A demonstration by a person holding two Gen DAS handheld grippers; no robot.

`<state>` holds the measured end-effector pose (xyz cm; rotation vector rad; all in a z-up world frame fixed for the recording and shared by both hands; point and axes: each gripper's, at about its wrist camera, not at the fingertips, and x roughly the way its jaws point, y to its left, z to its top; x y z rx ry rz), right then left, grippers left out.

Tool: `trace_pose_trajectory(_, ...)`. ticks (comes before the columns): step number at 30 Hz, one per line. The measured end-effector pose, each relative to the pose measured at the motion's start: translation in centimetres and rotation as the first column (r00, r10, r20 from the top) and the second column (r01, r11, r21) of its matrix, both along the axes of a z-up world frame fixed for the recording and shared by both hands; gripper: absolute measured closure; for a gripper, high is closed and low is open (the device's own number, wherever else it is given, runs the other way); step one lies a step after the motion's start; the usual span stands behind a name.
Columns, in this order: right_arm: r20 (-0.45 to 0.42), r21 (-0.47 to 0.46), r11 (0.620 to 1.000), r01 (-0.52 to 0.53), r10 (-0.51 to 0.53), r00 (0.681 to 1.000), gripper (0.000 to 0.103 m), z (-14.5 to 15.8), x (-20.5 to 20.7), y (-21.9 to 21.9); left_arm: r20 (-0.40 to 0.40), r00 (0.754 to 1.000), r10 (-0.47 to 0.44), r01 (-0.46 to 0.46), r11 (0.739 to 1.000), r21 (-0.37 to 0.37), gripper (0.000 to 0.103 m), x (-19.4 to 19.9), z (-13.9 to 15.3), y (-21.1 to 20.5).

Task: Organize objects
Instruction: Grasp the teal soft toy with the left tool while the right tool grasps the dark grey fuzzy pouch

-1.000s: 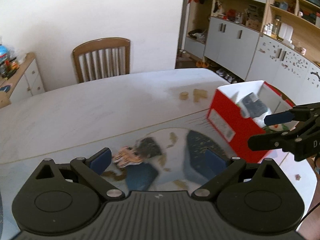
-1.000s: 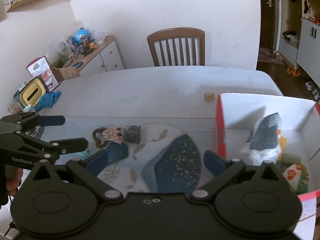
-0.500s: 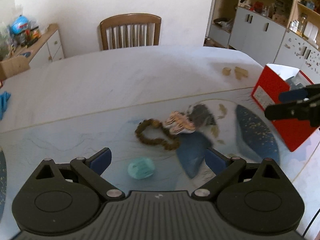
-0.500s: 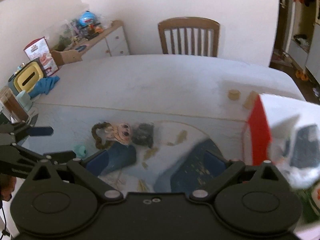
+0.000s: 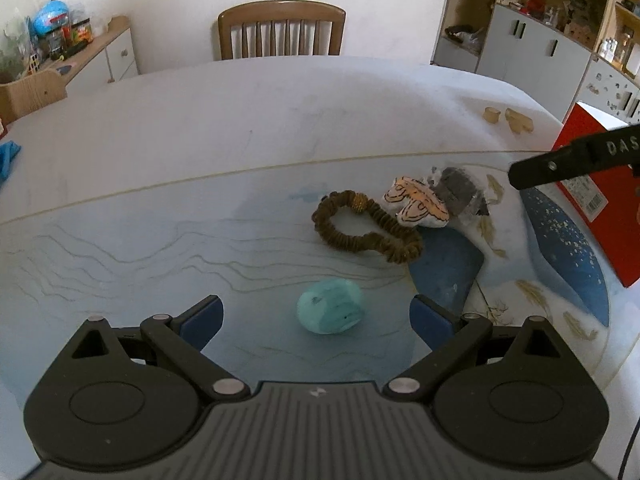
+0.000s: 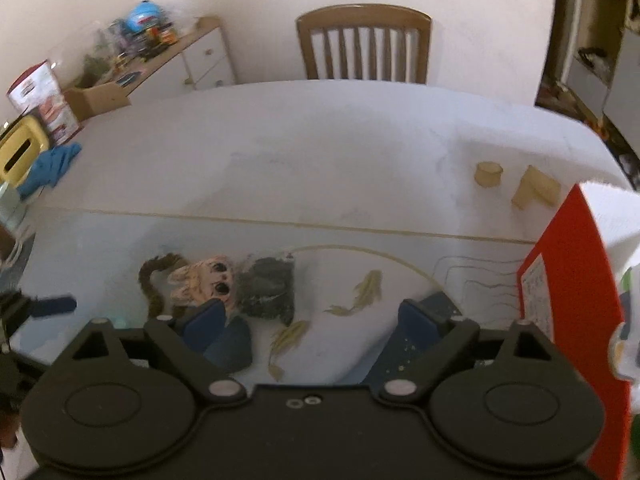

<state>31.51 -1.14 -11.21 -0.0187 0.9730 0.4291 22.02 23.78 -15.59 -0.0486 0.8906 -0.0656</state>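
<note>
A teal rounded object lies on the patterned mat between the fingertips of my open, empty left gripper. Beyond it lie a brown scrunchie, a cartoon-face pouch and a dark grey packet. The red box stands at the right. In the right wrist view my right gripper is open and empty, just short of the pouch and the packet. The scrunchie and the red box also show there.
Two small beige blocks lie on the white table behind the box. A wooden chair stands at the far side. A blue cloth, a yellow container and a cluttered sideboard are at the left.
My left gripper has swung left and dropped toward the teal object, which now sits between its fingertips. My right gripper has moved left, away from the box toward the pouch and packet.
</note>
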Motion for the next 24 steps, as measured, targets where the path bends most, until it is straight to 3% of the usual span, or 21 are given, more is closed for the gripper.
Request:
trace_pose_trajectory(8, -0.044, 0.048, 0.999, 0.006, -0.004, 0.999, 0.025, -1.4, 1.4, 1.2, 0.006, 1.000, 0.004, -0.004, 1.000, -0.007, 0.004, 0.5, -0.5, -0.5)
trace_pose_trajectory(14, -0.058, 0.038, 0.999, -0.012, 0.014, 0.998, 0.034, -2.1, 1.9, 2.4, -0.003, 1.000, 0.005, -0.005, 1.000, -0.003, 0.012, 0.7, -0.9, -0.6)
trace_pose_trajectory(24, -0.110, 0.060, 0.998, -0.009, 0.015, 0.994, 0.054, -3.0, 2.3, 3.0, 0.015, 1.000, 0.003, -0.004, 1.000, 0.026, 0.051, 0.7, -0.5, -1.0)
